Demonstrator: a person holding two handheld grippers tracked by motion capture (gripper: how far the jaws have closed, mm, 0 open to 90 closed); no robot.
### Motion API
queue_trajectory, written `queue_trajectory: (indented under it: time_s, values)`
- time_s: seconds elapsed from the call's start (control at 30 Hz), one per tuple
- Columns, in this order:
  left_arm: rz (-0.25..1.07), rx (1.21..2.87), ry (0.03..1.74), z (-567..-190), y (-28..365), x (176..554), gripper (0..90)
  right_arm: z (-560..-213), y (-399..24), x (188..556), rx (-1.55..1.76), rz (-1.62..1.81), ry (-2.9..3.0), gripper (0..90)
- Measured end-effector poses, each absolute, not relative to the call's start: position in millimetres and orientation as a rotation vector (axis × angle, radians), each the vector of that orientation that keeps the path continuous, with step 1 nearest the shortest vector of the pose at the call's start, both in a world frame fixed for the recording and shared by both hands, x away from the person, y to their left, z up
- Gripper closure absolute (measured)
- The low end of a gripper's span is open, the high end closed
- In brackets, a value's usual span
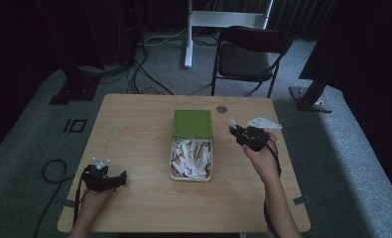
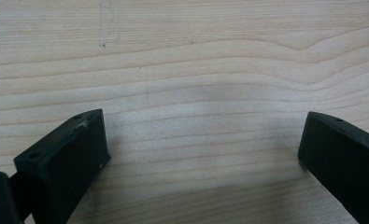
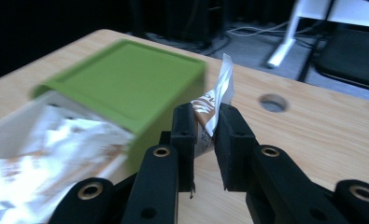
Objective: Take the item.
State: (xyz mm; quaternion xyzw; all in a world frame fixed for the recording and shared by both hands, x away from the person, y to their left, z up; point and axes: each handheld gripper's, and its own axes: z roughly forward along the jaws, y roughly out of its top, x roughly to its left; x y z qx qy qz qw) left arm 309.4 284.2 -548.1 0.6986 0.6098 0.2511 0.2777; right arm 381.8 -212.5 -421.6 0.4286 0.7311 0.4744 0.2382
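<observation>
One sachet stands pinched in the right claw, beside the tin.

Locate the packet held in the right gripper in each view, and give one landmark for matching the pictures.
High view: the packet sits right of centre, a small white tip at the right gripper, just right of the green lid.
Left gripper view: bare tabletop between two open jaws; the packet is not in this picture.
Right gripper view: centre, upright, pinched between the jaws.
Shared landmark: the green lid, left of the packet in the high and right gripper views.
</observation>
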Motion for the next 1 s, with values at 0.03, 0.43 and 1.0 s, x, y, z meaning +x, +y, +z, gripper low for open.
queue_trajectory:
  time_s: [0.03,0.43,1.0]
  values:
    - [0.674,1.875,1.637,-548.1,284.2,309.4,2.3,-421.6,-212.5,381.8,1.174,1.300,2.003,78.5]
    - [0.673,1.876,1.638,-548.1,284.2,309.3,2.4,-455.6,-239.4,401.2,1.317,1.171,1.933,78.6]
    - [0.673,1.876,1.638,-548.1,284.2,309.3,2.4,-497.6,-255.1,434.1,1.473,1.110,1.890,78.5]
